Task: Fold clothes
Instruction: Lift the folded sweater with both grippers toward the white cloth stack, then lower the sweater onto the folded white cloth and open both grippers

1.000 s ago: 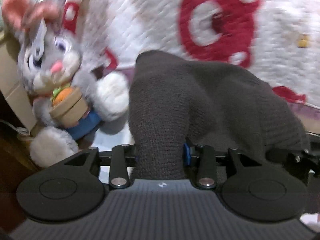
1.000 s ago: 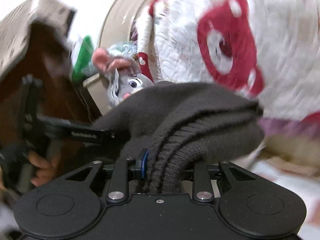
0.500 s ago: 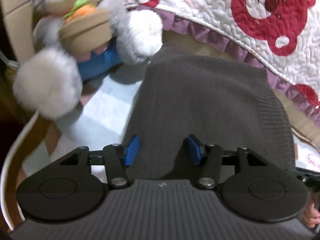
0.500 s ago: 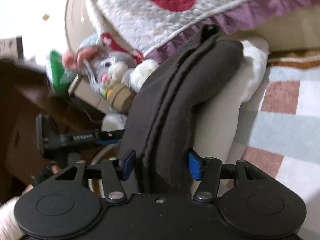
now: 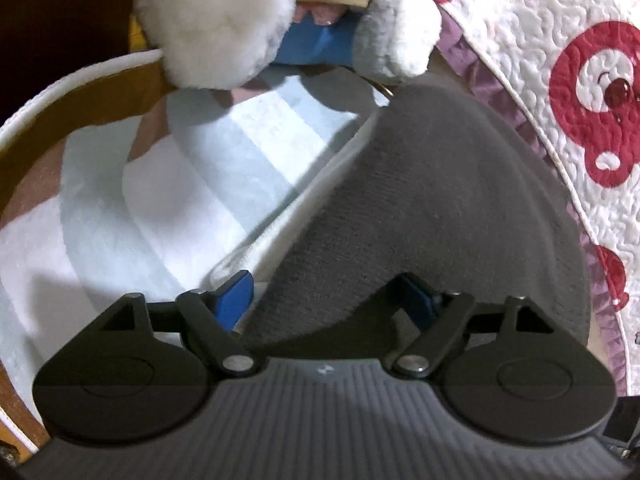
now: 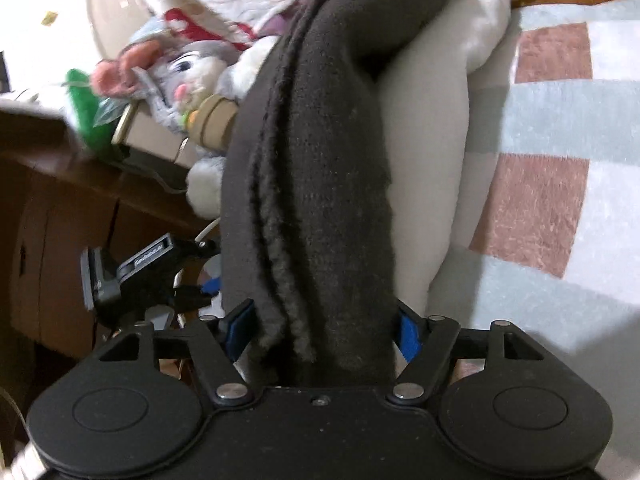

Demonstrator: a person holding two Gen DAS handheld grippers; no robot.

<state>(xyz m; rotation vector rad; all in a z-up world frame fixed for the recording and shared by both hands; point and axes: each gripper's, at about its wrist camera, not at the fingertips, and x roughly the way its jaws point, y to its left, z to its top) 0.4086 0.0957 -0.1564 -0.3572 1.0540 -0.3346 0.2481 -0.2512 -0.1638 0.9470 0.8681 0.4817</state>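
Observation:
A dark grey knit garment (image 5: 440, 208), folded into several layers, lies on a white cushion (image 5: 168, 216). My left gripper (image 5: 325, 300) hovers over its near edge with jaws opening; the blue pads (image 5: 234, 300) stand apart from the knit. In the right wrist view the same garment (image 6: 320, 160) stretches away as a thick stack. My right gripper (image 6: 324, 330) straddles its near end, jaws opening, and the pads (image 6: 240, 328) do not press on it. The left gripper's body (image 6: 120, 276) shows beside the stack at the left.
A grey plush rabbit (image 6: 188, 68) sits just beyond the garment, its white paws (image 5: 224, 20) close to the cloth. A white quilt with red bears (image 5: 560, 40) hangs at the right. A checked blanket (image 6: 560, 160) covers the bed; a wooden nightstand (image 6: 60, 200) stands left.
Both grippers sank with the garment, which now rests on the cushion. Each was shut on the knit a second ago; both pairs of jaws have spread off it.

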